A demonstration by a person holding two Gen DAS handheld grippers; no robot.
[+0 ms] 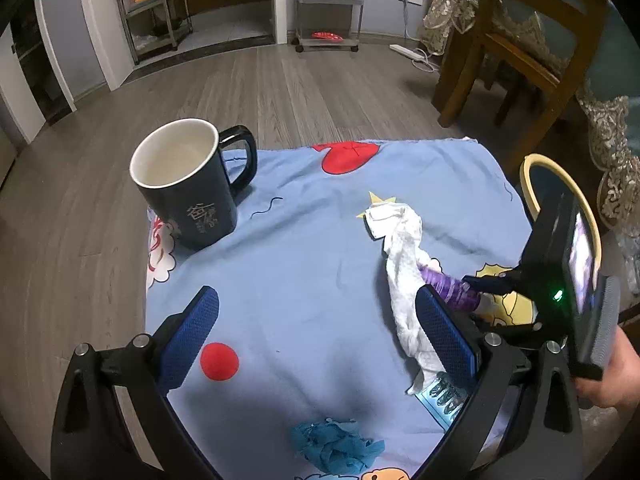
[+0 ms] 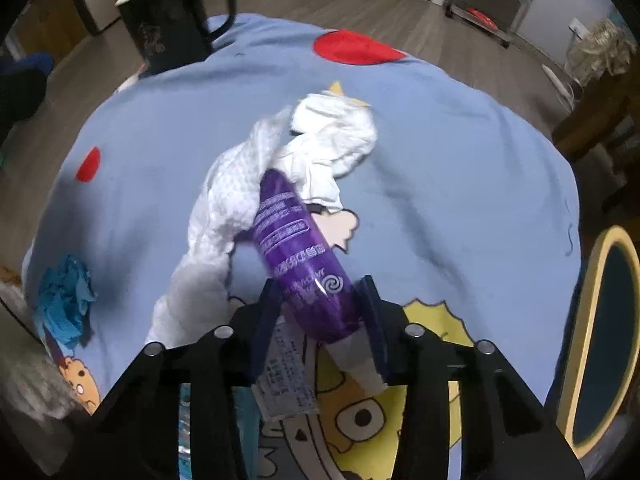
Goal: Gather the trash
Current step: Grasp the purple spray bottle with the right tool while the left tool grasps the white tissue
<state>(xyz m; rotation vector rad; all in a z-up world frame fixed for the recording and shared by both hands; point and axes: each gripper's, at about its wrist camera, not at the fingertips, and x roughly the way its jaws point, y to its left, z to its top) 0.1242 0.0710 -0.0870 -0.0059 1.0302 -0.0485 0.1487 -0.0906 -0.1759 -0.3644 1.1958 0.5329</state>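
A purple plastic bottle (image 2: 304, 256) lies on the blue cartoon cloth, and my right gripper (image 2: 320, 300) is shut on its lower part near the white cap. The bottle also shows in the left wrist view (image 1: 448, 286), with the right gripper (image 1: 486, 284) on it. A crumpled white paper towel (image 1: 402, 280) lies next to the bottle and partly under it (image 2: 228, 208). A crumpled blue scrap (image 1: 334, 446) lies near the front edge (image 2: 64, 300). My left gripper (image 1: 316, 336) is open and empty above the cloth, its right finger beside the towel.
A dark mug (image 1: 188, 184) with a white inside stands at the back left of the cloth (image 2: 168, 20). A bin with a yellow rim (image 2: 600, 340) stands off the table's right side (image 1: 560, 200). A blister pack (image 1: 442, 398) and a paper label (image 2: 286, 384) lie near the grippers. A wooden chair (image 1: 520, 52) stands behind.
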